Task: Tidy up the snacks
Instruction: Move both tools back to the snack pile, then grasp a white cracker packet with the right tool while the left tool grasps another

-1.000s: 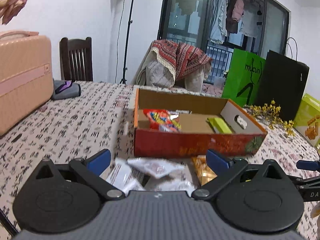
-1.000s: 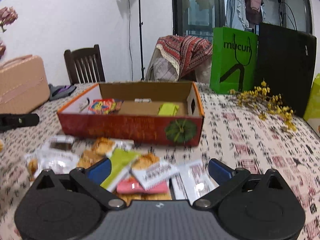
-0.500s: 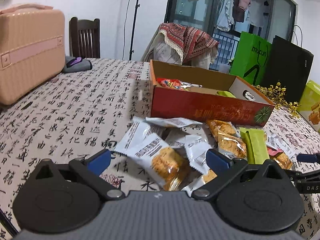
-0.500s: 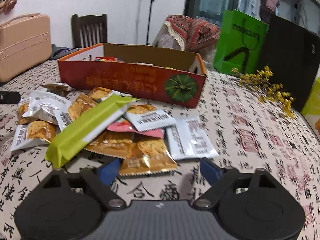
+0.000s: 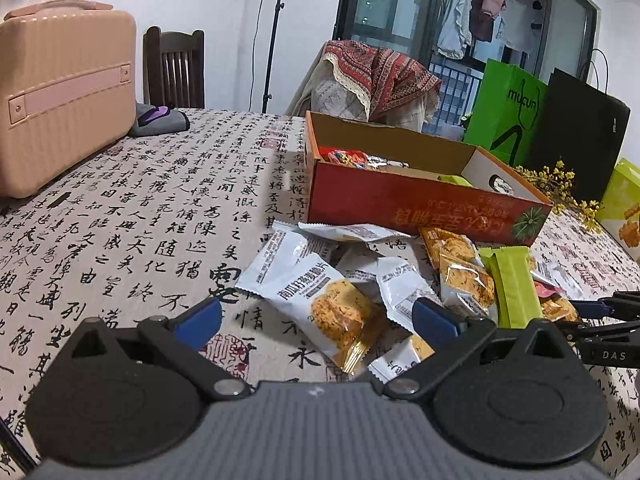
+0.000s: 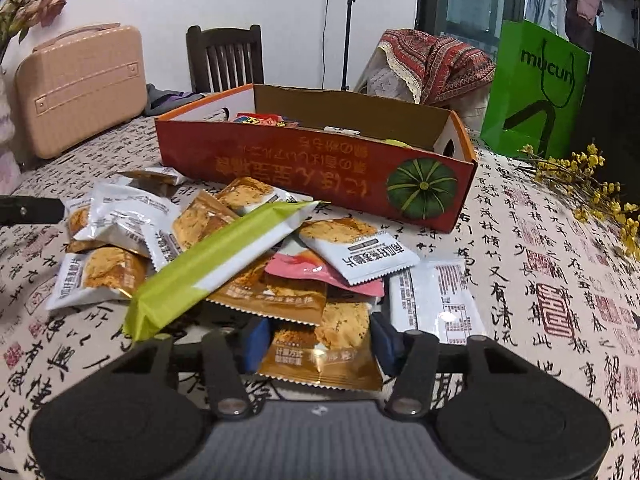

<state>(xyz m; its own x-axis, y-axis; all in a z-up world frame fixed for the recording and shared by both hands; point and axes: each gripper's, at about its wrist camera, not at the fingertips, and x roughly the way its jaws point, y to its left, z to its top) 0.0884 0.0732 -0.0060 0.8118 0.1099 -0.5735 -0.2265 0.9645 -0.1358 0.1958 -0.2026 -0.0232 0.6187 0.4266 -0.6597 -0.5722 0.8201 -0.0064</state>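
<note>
A pile of snack packets (image 6: 240, 248) lies on the table in front of a red cardboard box (image 6: 316, 168) that holds a few snacks. My right gripper (image 6: 318, 342) is low over the pile's near edge, its jaws half closed around a gold cracker packet (image 6: 320, 356) without clearly pressing it. A long green bar (image 6: 224, 264) lies across the pile. My left gripper (image 5: 316, 318) is open and empty, with a white cracker packet (image 5: 324, 304) between its fingers. The box (image 5: 420, 200) stands beyond.
A pink suitcase (image 5: 60, 92) stands at the left of the table. A green bag (image 6: 536, 88), a black bag (image 5: 580, 132) and yellow dried flowers (image 6: 592, 188) stand at the right. Chairs stand behind the table.
Both grippers have dropped and moved closer to the pile. The right jaws have narrowed around the gold packet. The left jaws stay wide.
</note>
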